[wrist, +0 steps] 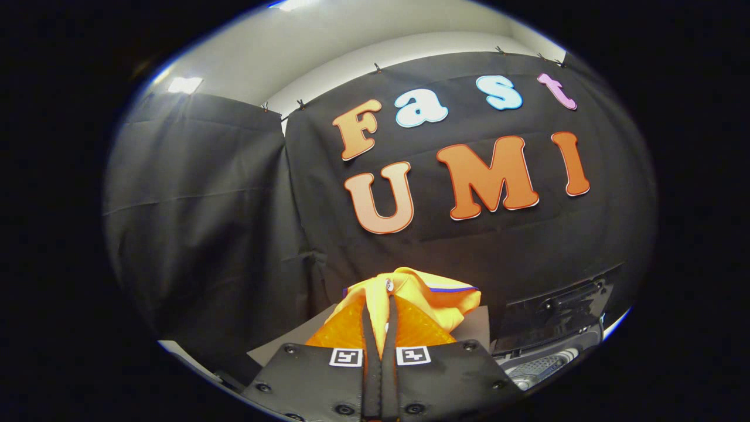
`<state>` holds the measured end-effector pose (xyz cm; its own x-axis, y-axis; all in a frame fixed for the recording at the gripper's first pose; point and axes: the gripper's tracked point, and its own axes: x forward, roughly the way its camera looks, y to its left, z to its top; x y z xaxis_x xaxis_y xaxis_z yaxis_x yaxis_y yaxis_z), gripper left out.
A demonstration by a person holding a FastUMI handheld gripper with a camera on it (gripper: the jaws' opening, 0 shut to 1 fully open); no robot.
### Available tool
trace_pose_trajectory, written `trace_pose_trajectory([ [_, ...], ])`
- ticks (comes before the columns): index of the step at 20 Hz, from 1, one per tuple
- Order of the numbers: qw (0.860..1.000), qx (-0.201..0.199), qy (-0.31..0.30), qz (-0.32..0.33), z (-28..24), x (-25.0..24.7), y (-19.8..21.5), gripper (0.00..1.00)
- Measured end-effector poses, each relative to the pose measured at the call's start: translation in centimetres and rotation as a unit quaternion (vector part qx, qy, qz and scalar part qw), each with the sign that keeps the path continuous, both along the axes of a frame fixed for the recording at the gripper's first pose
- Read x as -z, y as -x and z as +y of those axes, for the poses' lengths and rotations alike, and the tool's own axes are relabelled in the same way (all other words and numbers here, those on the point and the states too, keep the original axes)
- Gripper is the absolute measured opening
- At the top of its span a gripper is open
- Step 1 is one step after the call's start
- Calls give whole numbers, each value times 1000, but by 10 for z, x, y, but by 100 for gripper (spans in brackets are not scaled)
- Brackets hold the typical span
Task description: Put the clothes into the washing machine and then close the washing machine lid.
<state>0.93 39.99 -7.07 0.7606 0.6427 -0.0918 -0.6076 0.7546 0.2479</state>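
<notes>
Your gripper (379,302) pinches the yellow garment (436,296) between nearly closed fingers, left of the washing machine lid (556,313).

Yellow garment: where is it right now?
In the gripper view the yellow garment is pinched between the fingers of the gripper, held up before the black cloth wall, with the washing machine lower right.

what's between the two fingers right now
In the gripper view, a fold of the yellow-orange garment is pinched between the fingers of the gripper, which press on it from both sides. The washing machine sits beside and below, lid open.
</notes>
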Motion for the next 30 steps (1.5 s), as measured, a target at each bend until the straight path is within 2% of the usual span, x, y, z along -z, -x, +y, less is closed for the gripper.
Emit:
trace_pose_trajectory([
  [7, 999, 48, -6, -13, -82, -13, -20, 8],
  [17, 993, 118, 20, -9, -198, 8, -53, 8],
  [23, 988, 145, 44, 9, -245, 45, -74, 8],
  [30, 984, 153, 77, 47, -268, 116, -97, 8],
])
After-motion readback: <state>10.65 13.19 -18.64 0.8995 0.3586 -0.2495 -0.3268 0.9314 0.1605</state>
